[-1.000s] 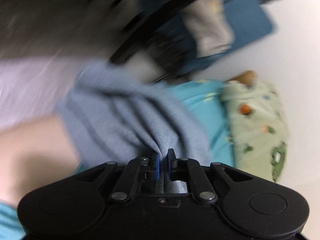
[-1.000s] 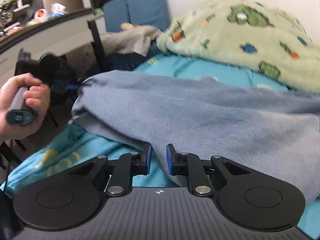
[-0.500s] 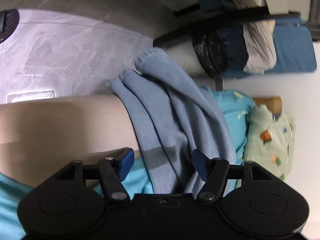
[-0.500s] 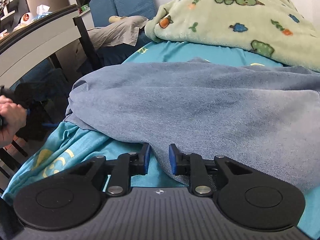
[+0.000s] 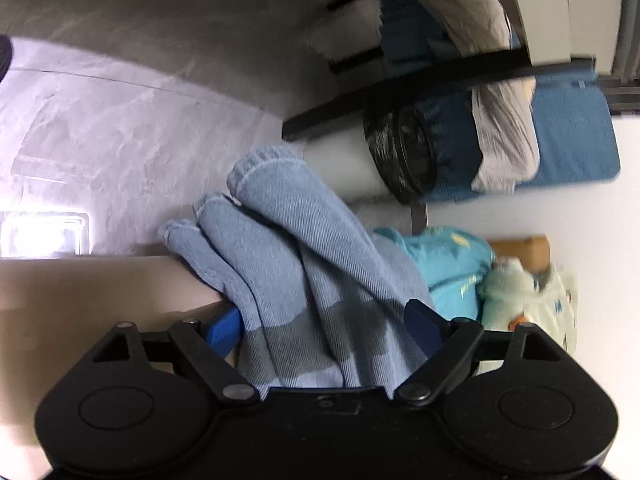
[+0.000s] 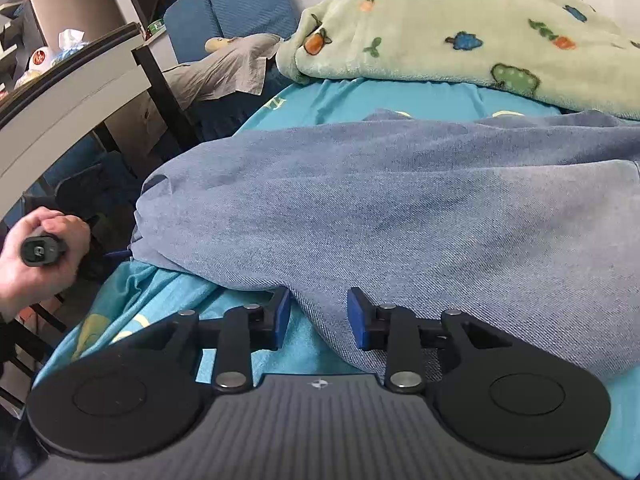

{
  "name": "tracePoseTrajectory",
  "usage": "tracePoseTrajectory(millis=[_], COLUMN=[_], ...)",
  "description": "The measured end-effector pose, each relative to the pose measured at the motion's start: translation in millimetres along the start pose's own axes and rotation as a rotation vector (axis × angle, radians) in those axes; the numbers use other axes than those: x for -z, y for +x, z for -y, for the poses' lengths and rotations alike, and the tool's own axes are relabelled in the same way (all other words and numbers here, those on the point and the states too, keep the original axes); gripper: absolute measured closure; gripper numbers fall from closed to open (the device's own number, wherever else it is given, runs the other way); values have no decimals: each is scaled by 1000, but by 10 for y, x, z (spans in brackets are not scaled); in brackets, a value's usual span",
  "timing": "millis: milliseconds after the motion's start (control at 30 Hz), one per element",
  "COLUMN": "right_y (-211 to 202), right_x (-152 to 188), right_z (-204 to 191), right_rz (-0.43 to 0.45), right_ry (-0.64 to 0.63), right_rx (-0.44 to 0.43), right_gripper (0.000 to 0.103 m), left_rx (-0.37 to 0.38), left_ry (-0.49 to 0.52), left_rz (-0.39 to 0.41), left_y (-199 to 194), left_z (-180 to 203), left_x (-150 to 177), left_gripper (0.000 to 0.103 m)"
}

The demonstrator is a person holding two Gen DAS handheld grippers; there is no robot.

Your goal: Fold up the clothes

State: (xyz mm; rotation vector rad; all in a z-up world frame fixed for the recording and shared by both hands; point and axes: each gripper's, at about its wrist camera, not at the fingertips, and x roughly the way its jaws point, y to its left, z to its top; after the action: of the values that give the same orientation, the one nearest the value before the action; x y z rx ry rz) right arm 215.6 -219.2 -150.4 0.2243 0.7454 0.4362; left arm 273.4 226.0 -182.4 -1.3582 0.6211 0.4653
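A pair of blue jeans is spread out on a bed with a bright blue sheet. The jeans are seen ahead of the right gripper, and the near edge of the cloth dips down between its jaws. These jaws are parted a little, and the cloth is not squeezed by them. Some blue sheet is seen just to the left of the jaws.

The leg ends of the jeans are seen in the left wrist view. They hang over the edge of the bed, bunched in folds, with the hems farthest from the jaws. The left gripper is spread wide, and the cloth lies loose between its jaws. Nothing is held tight by it. In the right wrist view, the left hand is seen wrapped around a dark handle, far to the left of the right jaws.

A green blanket with little pictures on it is piled on the bed beyond the jeans. A gray cloth is draped near blue cushions, off to the far left. No boxes or baskets with clothes in them are shown.
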Motion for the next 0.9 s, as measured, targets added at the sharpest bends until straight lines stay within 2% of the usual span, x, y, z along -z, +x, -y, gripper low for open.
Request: tracePoseTrajectory(millis=[100, 200, 267, 333, 400, 433, 500, 700, 767, 900], right_y=[-72, -234, -377, -525, -699, -793, -982, -1394, -1503, -1679], right_x=[-38, -69, -108, -165, -244, -273, -295, -299, -345, -391], right_z=[29, 73, 113, 152, 209, 244, 338, 649, 711, 833], right_rz=[7, 20, 28, 48, 94, 121, 166, 266, 312, 370], right_ry=[32, 55, 63, 67, 82, 95, 134, 230, 233, 227], right_rx=[-6, 3, 22, 51, 84, 96, 122, 188, 190, 202], right_gripper=[68, 66, 65, 65, 65, 64, 63, 63, 63, 63], left_rx=[-17, -13, -24, -41, -60, -69, -71, -10, 33, 118], left_ry=[54, 17, 37, 56, 97, 129, 227, 593, 740, 1009], left_rz=[18, 26, 28, 34, 32, 32, 55, 193, 243, 319], left_y=[105, 236, 326, 392, 434, 437, 356, -208, -467, -953], left_z=[73, 52, 83, 112, 170, 216, 362, 1081, 1404, 1975], left_x=[-36, -86, -116, -129, -121, -104, -38, 367, 657, 1502], left_gripper=[20, 20, 23, 35, 67, 71, 85, 90, 91, 91])
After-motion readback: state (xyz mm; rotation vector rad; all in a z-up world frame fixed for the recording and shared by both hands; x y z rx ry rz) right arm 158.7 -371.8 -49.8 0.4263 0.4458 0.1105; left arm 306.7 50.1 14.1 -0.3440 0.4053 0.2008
